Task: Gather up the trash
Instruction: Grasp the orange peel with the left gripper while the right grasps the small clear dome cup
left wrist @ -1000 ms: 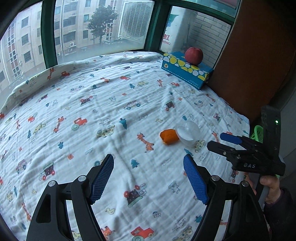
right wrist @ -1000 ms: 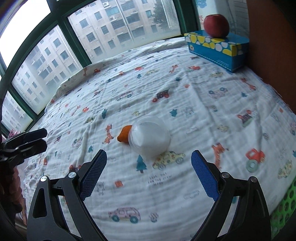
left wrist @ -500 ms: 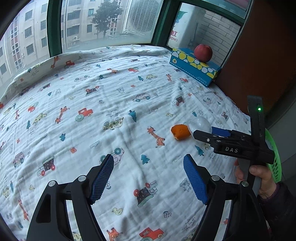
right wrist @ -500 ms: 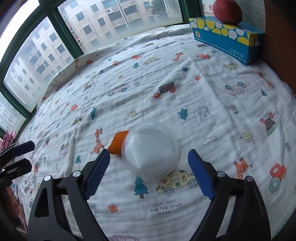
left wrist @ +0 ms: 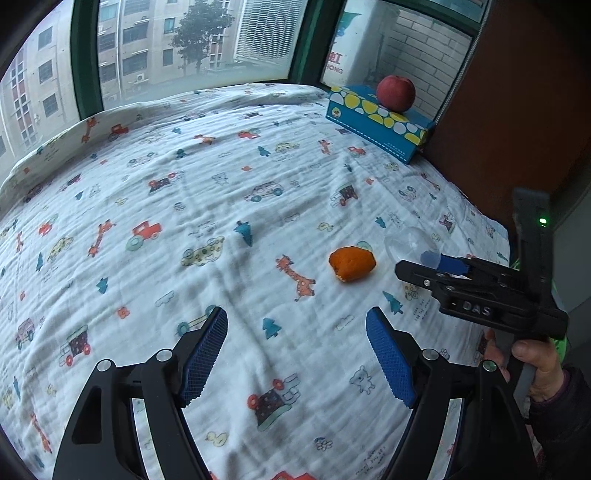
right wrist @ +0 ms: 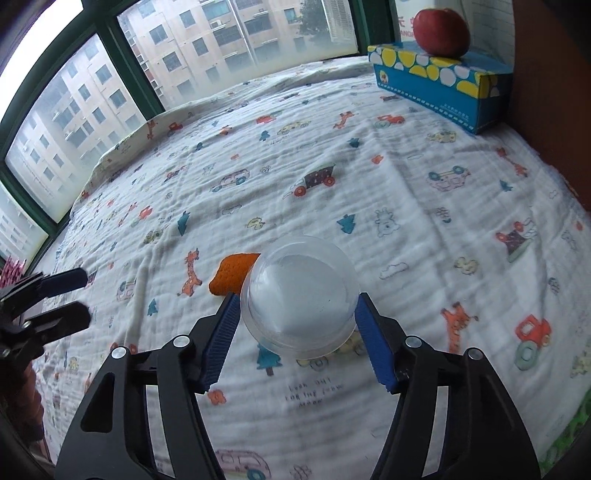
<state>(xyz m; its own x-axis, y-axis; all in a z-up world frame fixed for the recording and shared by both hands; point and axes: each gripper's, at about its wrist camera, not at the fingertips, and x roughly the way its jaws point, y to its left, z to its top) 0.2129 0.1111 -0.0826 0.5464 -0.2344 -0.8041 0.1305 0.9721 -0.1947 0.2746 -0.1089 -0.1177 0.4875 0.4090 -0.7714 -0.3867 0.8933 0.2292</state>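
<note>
the right gripper [right wrist: 295,317] reaches down over the bed [right wrist: 369,177] and its jaws are closing around a clear plastic cup [right wrist: 299,299] that lies on its side on the printed sheet. the cup sits squarely between the two blue pads; the left pad [right wrist: 221,332] meets the cup's wall and the right pad [right wrist: 373,336] is at its other side, so the pads look to be just making contact. in the left wrist view only part of the cup [left wrist: 406,240] shows, past the black body of the right gripper [left wrist: 436,264].

just beyond the cup, touching or nearly touching it, lies a piece of orange peel [right wrist: 231,273]. in the left wrist view the peel [left wrist: 352,263] rests alone on the sheet, near the bed's right edge and in its nearer half.

the left gripper [left wrist: 297,354] hovers over the sheet with its jaws wide apart and nothing between them; the peel is well ahead of its pads. a hand [left wrist: 532,369] in a dark sleeve holds the right gripper's handle at the bed's right edge.

at the far right corner of the bed a blue tissue box [right wrist: 439,88] with yellow and white spots lies along the edge, and a red apple [right wrist: 441,27] sits on top of it. windows [left wrist: 184,44] run behind the far edge.
</note>
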